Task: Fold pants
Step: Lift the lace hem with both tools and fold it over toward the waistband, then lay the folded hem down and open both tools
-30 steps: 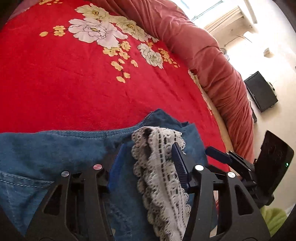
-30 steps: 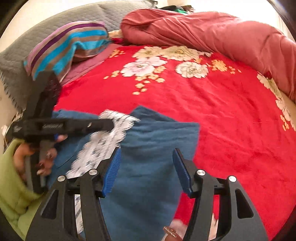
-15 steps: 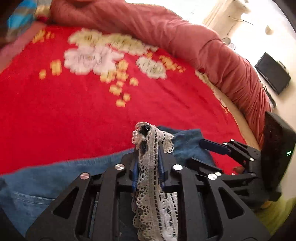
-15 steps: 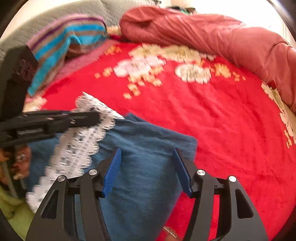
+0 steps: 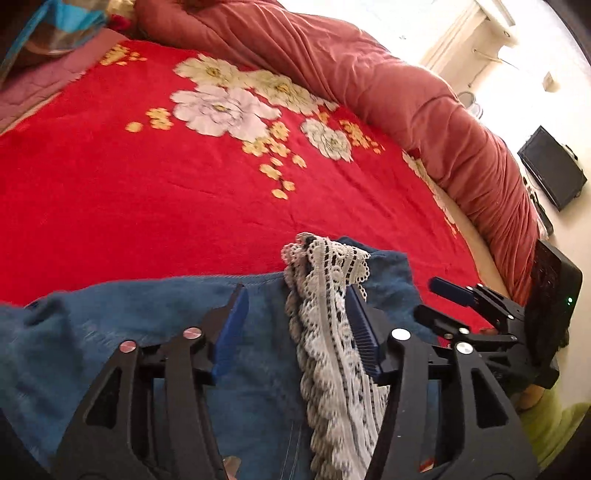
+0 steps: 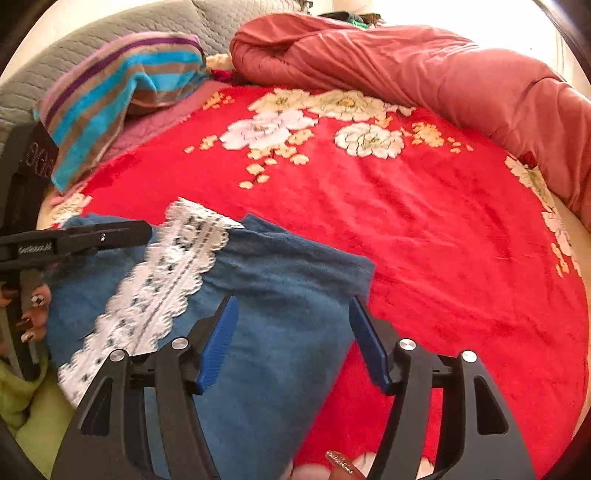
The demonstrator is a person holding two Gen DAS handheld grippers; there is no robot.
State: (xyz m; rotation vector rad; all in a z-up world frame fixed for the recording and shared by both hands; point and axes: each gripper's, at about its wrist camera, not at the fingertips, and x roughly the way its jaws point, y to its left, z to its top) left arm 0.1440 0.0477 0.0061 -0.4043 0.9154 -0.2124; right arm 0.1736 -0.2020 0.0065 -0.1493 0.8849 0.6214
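Blue denim pants (image 5: 147, 314) with a white lace trim (image 5: 325, 266) lie on a red flowered blanket (image 5: 147, 184). My left gripper (image 5: 295, 295) hovers over the pants' edge and its jaws are opening. The lace strip stands bunched between them, leaning on the right pad, and is not pinched. In the right wrist view the lace (image 6: 184, 251) runs diagonally across the folded pants (image 6: 288, 266), with the left gripper (image 6: 144, 232) beside its top end. My right gripper (image 6: 291, 301) hangs over the blue cloth, its jaws opening with nothing pressed between them.
A rolled pink duvet (image 6: 406, 62) borders the bed's far and right side. A striped pillow (image 6: 122, 85) leans on a grey headboard (image 6: 110, 29) at the back left. A hand with painted nails (image 6: 35, 306) and a green sleeve (image 6: 22, 398) are at the left. A black box (image 5: 552, 166) sits on the floor.
Half a second ago the left gripper was shut on the lace and lifting it. Now its jaws stand apart and the lace is loose. The right gripper's jaws are slightly wider.
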